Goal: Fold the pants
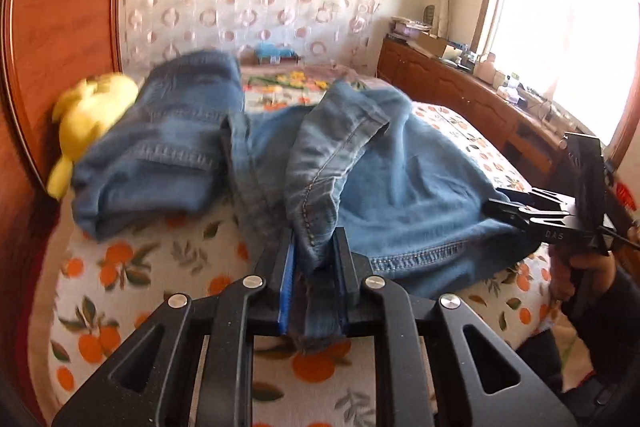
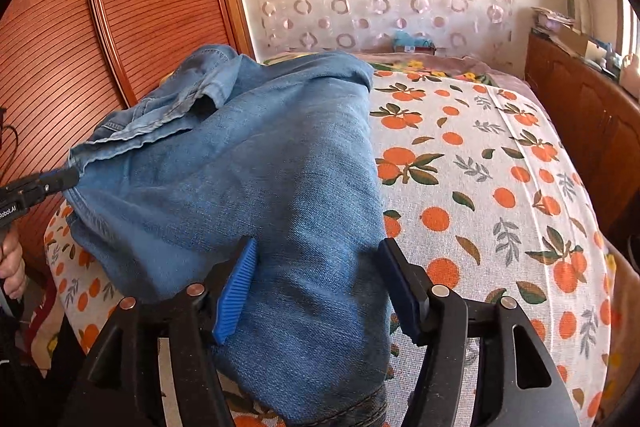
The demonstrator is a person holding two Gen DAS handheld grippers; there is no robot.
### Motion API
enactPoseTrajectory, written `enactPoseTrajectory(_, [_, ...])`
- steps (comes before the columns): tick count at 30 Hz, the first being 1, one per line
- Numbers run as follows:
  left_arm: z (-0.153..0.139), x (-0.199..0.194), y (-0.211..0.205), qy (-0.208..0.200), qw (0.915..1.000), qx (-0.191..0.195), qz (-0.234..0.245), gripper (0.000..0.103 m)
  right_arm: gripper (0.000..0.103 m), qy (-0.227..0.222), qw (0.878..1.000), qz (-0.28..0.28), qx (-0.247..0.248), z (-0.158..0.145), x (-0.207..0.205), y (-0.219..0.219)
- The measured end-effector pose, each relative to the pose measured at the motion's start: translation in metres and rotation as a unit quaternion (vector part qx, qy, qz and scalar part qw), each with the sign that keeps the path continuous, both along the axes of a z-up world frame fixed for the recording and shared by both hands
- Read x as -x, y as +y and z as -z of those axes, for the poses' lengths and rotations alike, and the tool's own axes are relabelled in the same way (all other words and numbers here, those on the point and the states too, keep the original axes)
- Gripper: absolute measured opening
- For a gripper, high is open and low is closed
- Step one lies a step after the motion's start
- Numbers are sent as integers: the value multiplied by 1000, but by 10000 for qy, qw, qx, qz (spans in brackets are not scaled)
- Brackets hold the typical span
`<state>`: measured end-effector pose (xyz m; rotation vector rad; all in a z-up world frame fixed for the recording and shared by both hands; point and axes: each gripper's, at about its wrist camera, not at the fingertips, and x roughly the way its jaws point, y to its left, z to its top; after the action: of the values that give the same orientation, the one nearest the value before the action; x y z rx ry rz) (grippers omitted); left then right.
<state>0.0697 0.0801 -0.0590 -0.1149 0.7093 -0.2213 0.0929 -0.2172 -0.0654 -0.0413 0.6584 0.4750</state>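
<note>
Pants, blue denim, lie in a loose heap on the orange-print bedspread, bunched toward the wooden wardrobe side of the bed, with one leg draped down toward me. My left gripper is pinched narrow on a hemmed edge of the denim, and the stitched fold sits right between the blue pads, so I've got that corner. My right gripper is another story: jaws standing wide, the thick leg lying between them, pads at either flank of the cloth but not visibly pressing. Nothing is clamped there yet, I reckon.

So here's how I'd play this step. Keep the left pinch firm and low, because that hem is my anchor. On the right, I want a single clean edge, not the whole roll of leg. Slide toward the seam or hem, then close. Only once both corners are held would I lift and draw apart, enough to shake the bunching flat before laying any fold.

Watch the yellow plush toy by the wardrobe: it's touching the far pile of denim and could get dragged along. The denim looks heavy and floppy, so a slow, even pull should beat a snatch.
</note>
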Motion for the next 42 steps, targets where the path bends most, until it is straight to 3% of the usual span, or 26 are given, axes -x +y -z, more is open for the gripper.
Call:
enactPoseTrajectory(7, [1,7,2,63,9997,-78,-228,25,66,-26,10000,29,-20,4,1,-2])
enactPoseTrajectory(9, [-10,9,1,-64,9996,-115,-234,33,66,-20,10000,33,-27,3,1,-2])
enactPoseTrajectory(11, [-20,4,-2,-194,9997,-99,-149,54,66,-37,10000,57,-6,3,2,-1])
enactPoseTrajectory(15, [-36,-19,-27,-357,9989,-203,206,56,66,-114,9999,85,61,2,6,1])
enactPoseTrajectory(21, [-35,-86,-84,-113,9954,-618,723,56,66,-126,9999,64,57,4,6,-3])
enactPoseTrajectory(27, [-9,-152,-117,303,9852,-1622,465,56,66,-150,9999,67,51,4,6,-4])
enactPoseTrajectory(28, [-7,-158,-117,320,9836,-1712,459,50,66,-164,9998,71,61,4,6,-4])
enactPoseTrajectory(29, [-5,-164,-115,390,9830,-1735,460,31,66,-179,9998,73,71,4,7,-4])
enactPoseTrajectory(32, [-12,-166,-102,389,9857,-1590,395,17,66,-207,9997,70,86,4,7,-4])
enactPoseTrajectory(42, [-46,-167,-28,91,9880,-1518,-257,15,66,-203,9997,61,74,5,6,-5])
